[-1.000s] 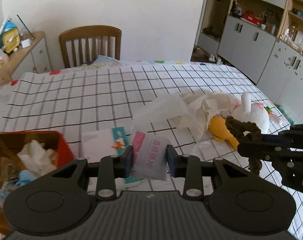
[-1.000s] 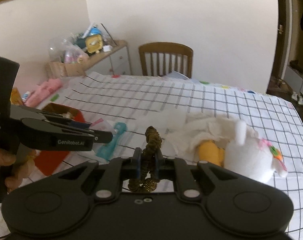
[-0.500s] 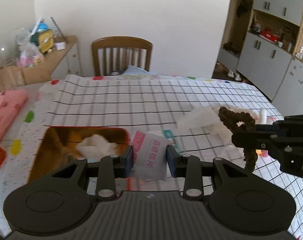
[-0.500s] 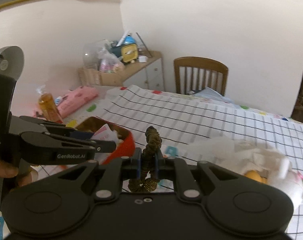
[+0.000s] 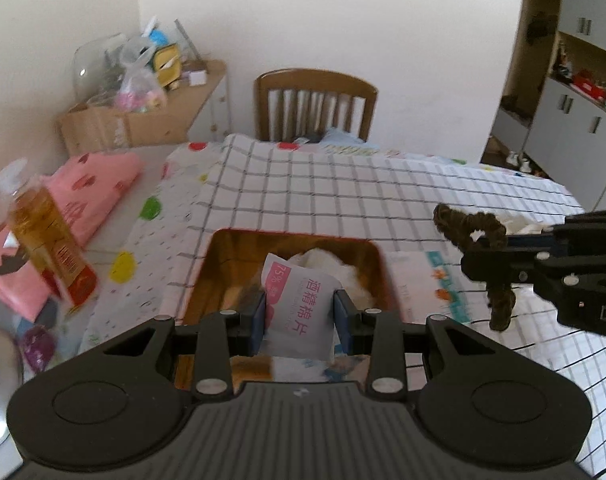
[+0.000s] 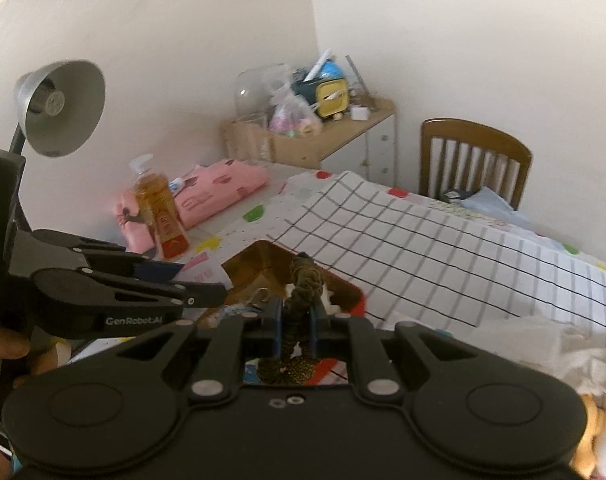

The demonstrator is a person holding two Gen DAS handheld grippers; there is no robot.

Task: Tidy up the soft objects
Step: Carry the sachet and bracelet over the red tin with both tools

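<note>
Both grippers carry soft items above the red tin

On the left, the left gripper (image 5: 299, 322) has its jaws clenched on a white alcohol-pad packet (image 5: 299, 308), held over the near end of the red tin (image 5: 379, 264) on the checked counter (image 5: 343, 200), with white cotton (image 5: 327, 260) inside the tin. To the right, the right gripper (image 6: 297, 322) has its jaws clenched on a brown scrunchie (image 6: 303, 280), which stands upright above the tin's right side.
</note>
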